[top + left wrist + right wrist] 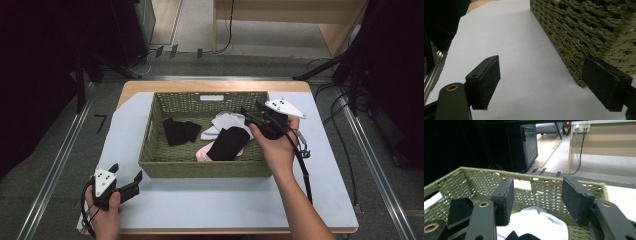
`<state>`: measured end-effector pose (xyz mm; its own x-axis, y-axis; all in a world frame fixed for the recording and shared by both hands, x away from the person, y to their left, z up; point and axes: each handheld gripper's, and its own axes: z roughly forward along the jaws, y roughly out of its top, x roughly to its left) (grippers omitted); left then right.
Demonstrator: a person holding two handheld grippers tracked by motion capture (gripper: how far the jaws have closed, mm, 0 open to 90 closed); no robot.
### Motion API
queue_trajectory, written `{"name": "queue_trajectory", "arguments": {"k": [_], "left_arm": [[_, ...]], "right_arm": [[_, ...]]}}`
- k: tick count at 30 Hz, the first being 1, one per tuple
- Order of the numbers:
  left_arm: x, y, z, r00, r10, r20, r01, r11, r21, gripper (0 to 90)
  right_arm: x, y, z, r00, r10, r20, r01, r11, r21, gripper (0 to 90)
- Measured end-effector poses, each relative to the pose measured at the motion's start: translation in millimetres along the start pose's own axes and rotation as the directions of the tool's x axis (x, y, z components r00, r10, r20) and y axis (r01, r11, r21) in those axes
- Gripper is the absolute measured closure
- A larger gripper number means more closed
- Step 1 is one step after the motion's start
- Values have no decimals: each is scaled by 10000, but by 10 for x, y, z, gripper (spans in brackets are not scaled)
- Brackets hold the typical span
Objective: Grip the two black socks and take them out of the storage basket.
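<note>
The socks lie in a loose heap on the floor of the woven basket (150, 150), toward its right half: a white sock (227, 121) at the back, a black sock (227, 144) draped over a pink sock (204, 154) in front, and a second black sock (180, 132) folded apart to the left. The right tool (254, 116) hangs over the basket's right rim, above the white sock, its jaws parted and holding nothing; in the right gripper view the white sock (539, 223) bulges just below the jaws. This looks like the approach to a pick, with no sock gripped yet. The next move calls for lowering into the heap and pinching a single fold of soft cloth without catching the neighbouring sock.

The socks are limp knit fabric, crumpled and overlapping. The basket is rectangular, of coarse olive wicker with stiff upright walls. It stands on a smooth pale sheet (200, 200) covering the wooden desk (145, 86). The left tool (127, 181) rests low on the sheet near the basket's front left corner, jaws wide apart and empty.
</note>
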<state>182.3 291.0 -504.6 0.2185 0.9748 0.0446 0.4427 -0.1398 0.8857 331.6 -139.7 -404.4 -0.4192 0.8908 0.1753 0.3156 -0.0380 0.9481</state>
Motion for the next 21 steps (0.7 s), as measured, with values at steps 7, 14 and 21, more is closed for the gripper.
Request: {"name": "queue_trajectory", "arguments": {"k": [7, 14, 21], "left_arm": [[1, 2, 3, 10000, -6, 12, 6, 10000, 40, 170], [-1, 2, 4, 10000, 6, -2, -6, 10000, 39, 170], [-1, 0, 1, 10000, 55, 11, -55, 10000, 24, 171]], "right_arm": [[25, -162, 250, 9999, -32, 127, 15, 9919, 1271, 478], [101, -235, 397, 10000, -9, -92, 31, 9698, 2440, 463], [171, -307, 498, 9990, -442, -107, 452, 9397, 3391, 407]]}}
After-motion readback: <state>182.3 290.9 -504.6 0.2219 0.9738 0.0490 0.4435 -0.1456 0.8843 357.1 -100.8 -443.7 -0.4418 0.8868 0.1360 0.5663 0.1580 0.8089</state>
